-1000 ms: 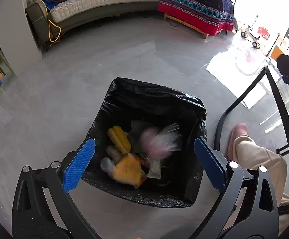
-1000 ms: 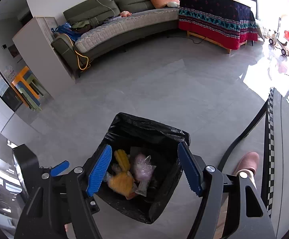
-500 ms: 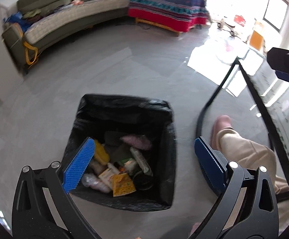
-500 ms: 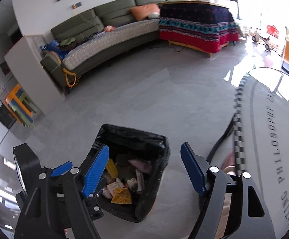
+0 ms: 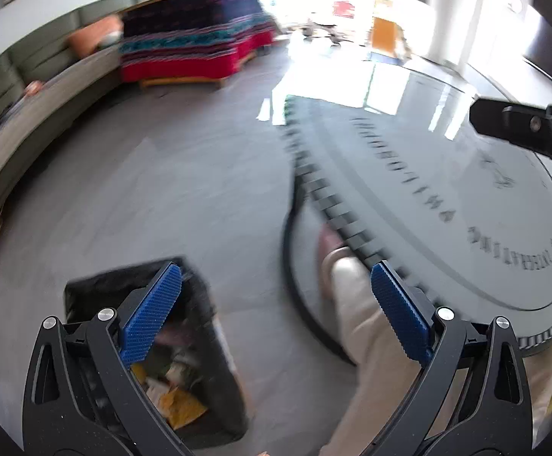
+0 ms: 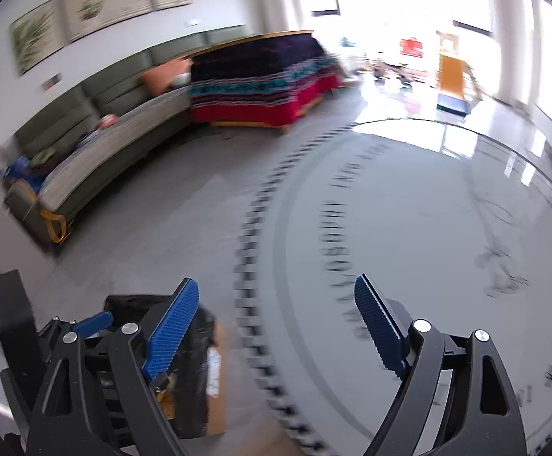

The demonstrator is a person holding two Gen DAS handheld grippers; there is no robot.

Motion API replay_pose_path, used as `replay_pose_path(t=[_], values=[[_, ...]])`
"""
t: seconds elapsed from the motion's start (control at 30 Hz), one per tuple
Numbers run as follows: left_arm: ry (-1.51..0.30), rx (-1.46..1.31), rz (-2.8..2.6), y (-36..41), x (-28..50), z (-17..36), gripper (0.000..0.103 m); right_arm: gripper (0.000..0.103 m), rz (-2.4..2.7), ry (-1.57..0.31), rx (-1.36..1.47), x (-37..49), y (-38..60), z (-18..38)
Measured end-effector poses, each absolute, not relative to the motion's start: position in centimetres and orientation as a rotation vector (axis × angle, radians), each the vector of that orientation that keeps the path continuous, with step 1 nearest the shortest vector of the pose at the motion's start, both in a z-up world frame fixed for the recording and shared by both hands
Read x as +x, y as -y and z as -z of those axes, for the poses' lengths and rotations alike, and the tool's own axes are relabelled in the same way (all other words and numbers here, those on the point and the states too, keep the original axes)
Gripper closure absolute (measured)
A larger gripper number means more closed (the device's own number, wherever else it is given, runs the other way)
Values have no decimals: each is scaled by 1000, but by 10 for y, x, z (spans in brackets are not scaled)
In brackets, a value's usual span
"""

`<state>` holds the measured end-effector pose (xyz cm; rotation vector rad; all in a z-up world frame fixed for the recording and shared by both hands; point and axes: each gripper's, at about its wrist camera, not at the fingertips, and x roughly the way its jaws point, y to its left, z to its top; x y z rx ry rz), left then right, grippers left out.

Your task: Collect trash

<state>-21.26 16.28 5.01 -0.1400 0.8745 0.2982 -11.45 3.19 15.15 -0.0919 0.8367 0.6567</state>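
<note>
Both wrist cameras are looking steeply down, sharing the round table [image 5: 447, 205] [image 6: 428, 228], bin [image 5: 207, 326] [image 6: 196, 326] near left, sofa [image 5: 29, 121] [image 6: 97, 152] far.

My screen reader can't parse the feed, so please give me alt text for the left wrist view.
Blurred fisheye view: the open, empty left hand-held gripper points down at the edge of a round grey table with lettering. The black-lined trash bin, holding wrappers, sits on the grey floor at lower left; a person's beige trouser leg shows between the fingers.
</note>
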Motion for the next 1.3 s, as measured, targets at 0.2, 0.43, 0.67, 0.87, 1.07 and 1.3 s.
replay_pose_path(t=[0.2, 0.43, 0.67, 0.87, 1.07, 1.3], values=[[-882, -55, -145, -108, -159, -57, 6, 18, -496, -839, -21, -78, 42, -149], [-877, -23, 4, -42, -89, -49, 6, 18, -309, -846, 29, -50, 121, -129], [-889, 12, 50, 2, -40, -30, 6, 15, -168, -870, 83, -21, 178, -91], [-924, 2, 16, 2, -10, -9, 6, 14, -103, -911, 47, 1, 194, -57], [-947, -5, 8, 0, 1, 4, 6, 14, -82, -938, 23, 15, 198, -38], [-954, 12, 5, 8, 4, 7, 6, 13, -72, -949, 1, 18, 193, -24]])
